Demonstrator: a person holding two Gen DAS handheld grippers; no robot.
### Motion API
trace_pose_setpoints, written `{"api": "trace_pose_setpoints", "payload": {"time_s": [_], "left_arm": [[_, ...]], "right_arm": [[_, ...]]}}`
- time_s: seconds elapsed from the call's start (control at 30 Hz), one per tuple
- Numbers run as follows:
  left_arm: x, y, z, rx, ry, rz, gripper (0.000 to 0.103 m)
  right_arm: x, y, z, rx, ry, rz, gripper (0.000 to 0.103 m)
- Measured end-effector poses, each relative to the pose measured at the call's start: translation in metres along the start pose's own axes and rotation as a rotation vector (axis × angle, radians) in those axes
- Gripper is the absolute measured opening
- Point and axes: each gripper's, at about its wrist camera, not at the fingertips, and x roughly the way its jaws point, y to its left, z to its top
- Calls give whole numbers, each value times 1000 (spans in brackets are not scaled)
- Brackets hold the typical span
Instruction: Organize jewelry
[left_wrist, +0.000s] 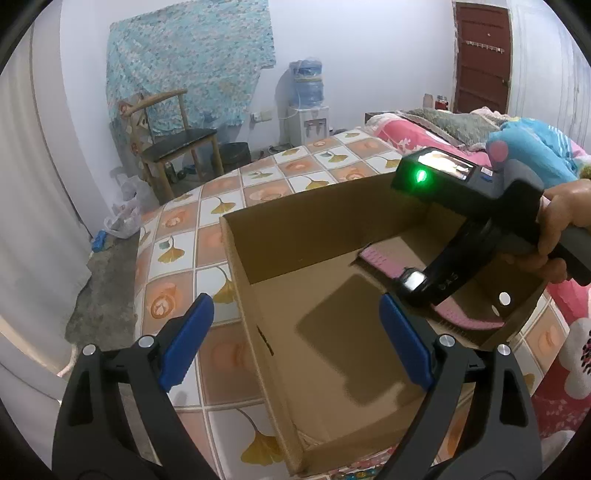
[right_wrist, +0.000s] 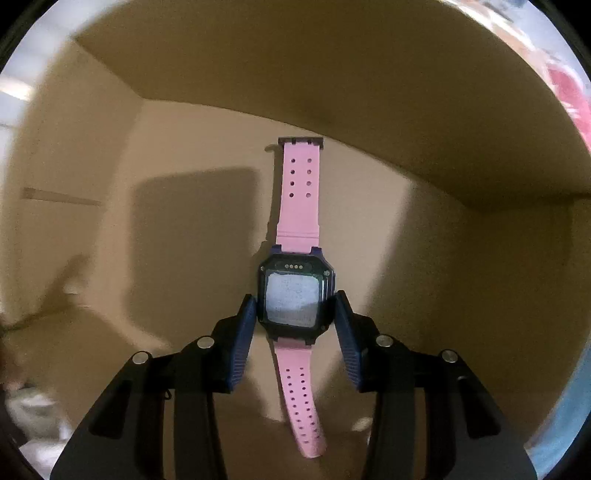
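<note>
A pink-strapped watch (right_wrist: 299, 206) with a dark square case lies back-side up, flat on the floor of an open cardboard box (right_wrist: 295, 74). My right gripper (right_wrist: 295, 306) points straight down into the box. Its blue pads (right_wrist: 245, 332) flank the watch case with a thin gap on each side, so the watch is not pinched. In the left wrist view the same watch (left_wrist: 380, 258) shows under the right gripper (left_wrist: 410, 286), which a hand holds. My left gripper (left_wrist: 295, 332) stands wide open astride the box's near left wall (left_wrist: 258, 339), gripping nothing.
The box (left_wrist: 314, 221) sits on a table with a tile-and-leaf patterned cloth (left_wrist: 207, 206). A bed with pink bedding (left_wrist: 406, 129) lies to the right. A wooden chair (left_wrist: 177, 144), a water dispenser (left_wrist: 306, 107) and a brown door (left_wrist: 480, 55) stand beyond.
</note>
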Motion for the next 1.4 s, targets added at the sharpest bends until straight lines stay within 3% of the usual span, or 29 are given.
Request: {"api": "trace_pose_setpoints", "payload": {"time_s": [0.1,0.23,0.33,0.47,0.5,0.53,0.63,0.73,0.87,1.03,1.13,1.27,1.4], "left_arm": [[0,4,-1,-18,1,-8,87],[-2,8,-3,-33,2,-12,87],[-3,10,-6,-39,-1,-17,88],[-6,9,-8,-35,-7,-20,88],[-7,8,-9,-33,-8,-19,88],[-7,8,-9,-33,-9,-18,88],[-9,7,-11,-29,-9,-16,88],[-10,7,-12,-32,-10,-13,87],[-15,9,-16,-37,-15,-5,87],[-28,16,-24,-68,-29,-7,88],[-43,19,-33,-98,-60,-40,88],[-60,17,-50,-123,-81,-76,90],[-71,9,-75,-116,-66,-77,90]], "right_arm": [[-10,10,3,-46,-62,97,42],[-19,18,6,-99,-130,25,41],[-19,25,5,-171,-163,-78,41],[-19,9,9,-89,-128,66,41],[-20,4,10,-80,-135,60,40],[-20,3,9,-86,-146,36,28],[-23,3,8,-176,-193,-97,26],[-26,0,11,-216,-206,-166,26],[-40,9,20,-217,-149,-61,26],[-24,22,-1,-191,2,114,26],[-7,15,2,-145,25,82,25],[-8,-1,20,-60,-88,49,25],[-29,-4,14,-37,-197,16,25]]}}
